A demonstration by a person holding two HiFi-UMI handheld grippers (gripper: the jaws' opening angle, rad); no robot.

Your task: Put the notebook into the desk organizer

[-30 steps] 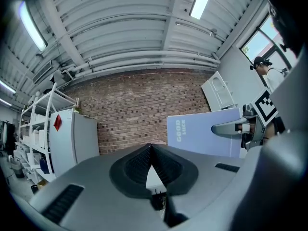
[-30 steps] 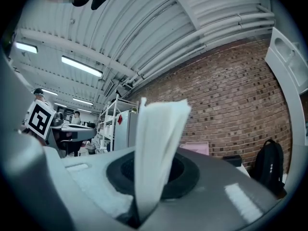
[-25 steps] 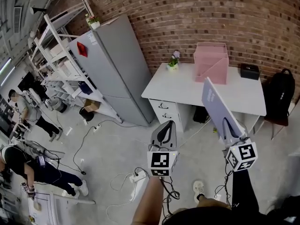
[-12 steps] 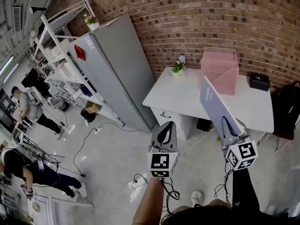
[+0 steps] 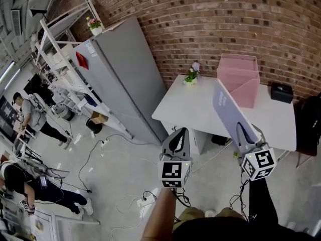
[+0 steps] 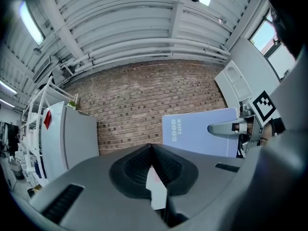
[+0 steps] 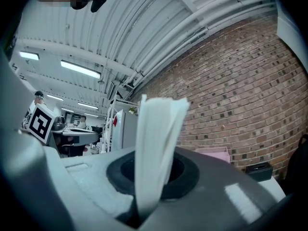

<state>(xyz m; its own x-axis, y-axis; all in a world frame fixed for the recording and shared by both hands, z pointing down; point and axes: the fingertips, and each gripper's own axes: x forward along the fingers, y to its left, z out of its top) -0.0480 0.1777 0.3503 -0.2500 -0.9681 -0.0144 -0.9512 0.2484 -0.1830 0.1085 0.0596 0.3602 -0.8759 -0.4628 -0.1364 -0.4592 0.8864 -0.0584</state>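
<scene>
A lavender notebook (image 5: pixel 226 110) stands on edge in my right gripper (image 5: pixel 245 131), which is shut on its lower edge. In the right gripper view its white page edges (image 7: pixel 156 148) rise straight up from between the jaws. The left gripper view shows its cover (image 6: pixel 199 133) from the side. The pink desk organizer (image 5: pixel 239 77) stands at the back of a white desk (image 5: pixel 200 107), ahead of the notebook and apart from it. My left gripper (image 5: pixel 176 140) is shut, holds nothing and floats left of the right one, short of the desk.
A small potted plant (image 5: pixel 191 75) and a black box (image 5: pixel 281 92) sit on the desk. Left of the desk stands a tall grey cabinet (image 5: pixel 118 77), with white shelving (image 5: pixel 57 59) beyond it. Cables (image 5: pixel 108 149) lie on the floor. People (image 5: pixel 30 117) are at far left.
Both grippers have been carried towards the desk, which now looks nearer and sits further right in the head view. The notebook stays clamped in the right gripper; the left stays shut.
</scene>
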